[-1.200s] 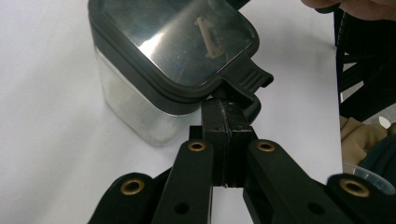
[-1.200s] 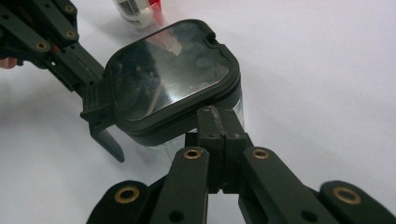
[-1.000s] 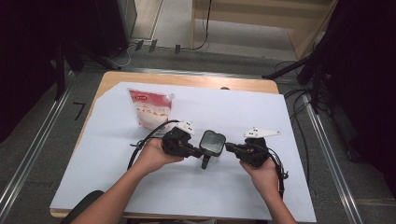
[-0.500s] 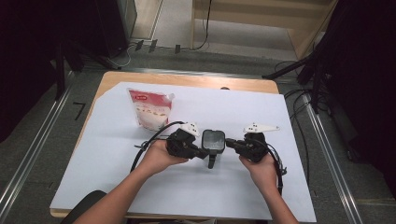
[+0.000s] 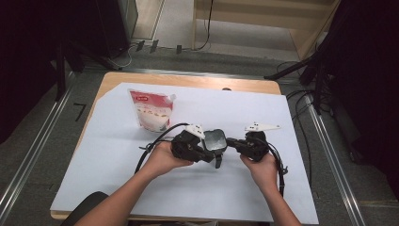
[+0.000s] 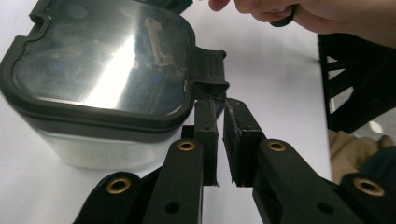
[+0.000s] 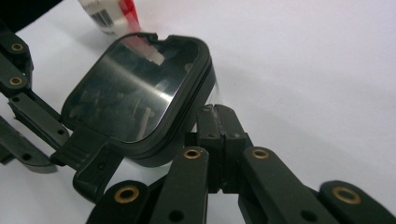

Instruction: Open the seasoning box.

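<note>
Black-lidded clear plastic box sits mid-table btwn both grippers. Left gripper – jaws just easing apart, slim gap, nothing pinched – tips right under the lid's ribbed latch tab. Right gripper pressed together, empty, touching box's right wall. Red-white pouch far left – print unreadable.

No writing on the pouch is legible
</note>
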Available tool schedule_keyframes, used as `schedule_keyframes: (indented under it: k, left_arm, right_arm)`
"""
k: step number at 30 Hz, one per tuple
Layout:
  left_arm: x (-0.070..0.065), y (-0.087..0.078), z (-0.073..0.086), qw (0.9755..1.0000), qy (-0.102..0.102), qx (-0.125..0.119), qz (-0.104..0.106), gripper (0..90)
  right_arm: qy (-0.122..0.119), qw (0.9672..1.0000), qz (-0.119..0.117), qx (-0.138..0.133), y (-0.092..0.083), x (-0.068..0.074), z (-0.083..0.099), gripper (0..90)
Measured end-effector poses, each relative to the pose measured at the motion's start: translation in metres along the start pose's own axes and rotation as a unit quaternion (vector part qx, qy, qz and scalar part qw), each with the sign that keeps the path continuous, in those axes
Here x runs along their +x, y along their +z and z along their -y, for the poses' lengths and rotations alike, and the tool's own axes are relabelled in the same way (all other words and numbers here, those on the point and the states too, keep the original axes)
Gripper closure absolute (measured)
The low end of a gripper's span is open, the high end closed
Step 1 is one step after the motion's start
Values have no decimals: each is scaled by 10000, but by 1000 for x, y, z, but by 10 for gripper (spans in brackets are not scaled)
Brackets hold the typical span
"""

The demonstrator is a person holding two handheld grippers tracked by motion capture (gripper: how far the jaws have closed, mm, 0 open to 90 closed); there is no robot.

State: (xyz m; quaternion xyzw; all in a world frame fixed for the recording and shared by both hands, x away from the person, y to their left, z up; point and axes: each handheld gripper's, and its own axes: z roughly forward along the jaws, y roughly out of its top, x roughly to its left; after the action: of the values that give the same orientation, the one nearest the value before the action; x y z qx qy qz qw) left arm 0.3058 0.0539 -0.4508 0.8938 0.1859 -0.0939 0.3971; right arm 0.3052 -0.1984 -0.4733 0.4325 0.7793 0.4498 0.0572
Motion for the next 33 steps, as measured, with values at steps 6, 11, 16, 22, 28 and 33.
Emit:
schedule_keyframes:
  k: [6,11,16,22,28,33]
  left_arm:
    - [-1,-17,4,10000,18,3,-8,723]
    - [3,-32,8,9997,122,-119,193,632]
    - [8,-42,10,9997,240,-42,93,562]
    - [16,-50,13,9997,190,-119,-16,498]
    - [22,-51,14,9994,244,-175,-182,399]
    - [28,-53,14,9996,142,-184,-180,384]
  right_arm:
    - [26,9999,9,-156,-13,0,0,900]
    - [-86,9999,29,-134,-21,6,1,900]
    - [-106,9999,-32,-129,-28,14,4,900]
    - [-149,9999,-65,-52,-36,26,10,900]
    - [-119,9998,-120,-65,-42,37,20,900]
    - [-134,9998,-123,23,-39,50,33,900]
